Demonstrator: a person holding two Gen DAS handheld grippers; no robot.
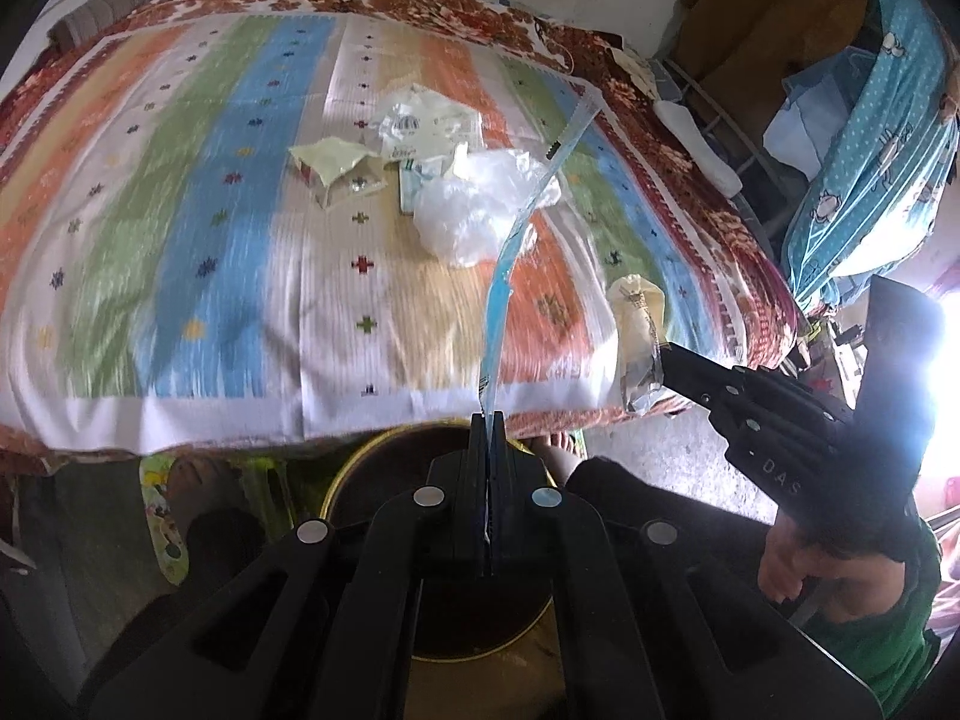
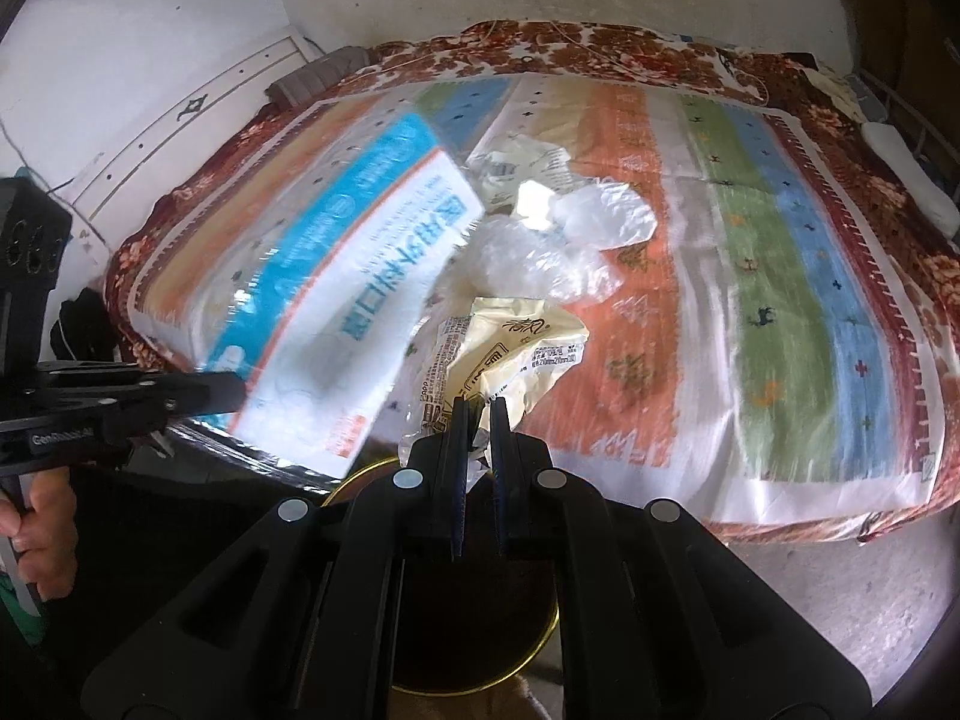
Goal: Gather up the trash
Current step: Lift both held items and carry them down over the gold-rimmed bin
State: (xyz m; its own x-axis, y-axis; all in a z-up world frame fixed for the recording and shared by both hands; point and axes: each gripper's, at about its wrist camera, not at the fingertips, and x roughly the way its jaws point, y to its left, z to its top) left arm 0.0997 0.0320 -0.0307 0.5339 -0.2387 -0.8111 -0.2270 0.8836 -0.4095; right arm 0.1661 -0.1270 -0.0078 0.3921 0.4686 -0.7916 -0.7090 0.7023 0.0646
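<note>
- The left gripper (image 1: 489, 420) is seen clamped tight on a flat blue-and-white printed plastic package (image 1: 510, 252), which appears edge-on in the left wrist view as a thin blue strip rising from the closed jaws.
- In the right wrist view the same package (image 2: 336, 294) is shown broadside, held up above the near edge of the bed, with the left gripper (image 2: 240, 390) pinching its lower corner.
- The right gripper (image 2: 477, 414) is closed on a crumpled cream-yellow printed wrapper (image 2: 516, 354); a narrow gap is left between the fingers, filled by the wrapper's crinkled end.
- From the left wrist view that wrapper (image 1: 639, 336) is seen hanging from the right gripper (image 1: 663, 366) just past the bed's near edge.
- A round dark bin with a gold rim (image 1: 384, 456) is placed on the floor directly beneath both grippers; its rim (image 2: 540, 660) shows below the right fingers too.
- More trash is left on the striped multicoloured bedspread (image 1: 180, 240): a crumpled clear plastic bag (image 1: 474, 210), a torn cream carton (image 1: 339, 171) and a white printed bag (image 1: 420, 117), clustered near the bed's middle.
- A hand (image 2: 36, 528) is wrapped around the left gripper's handle.
</note>
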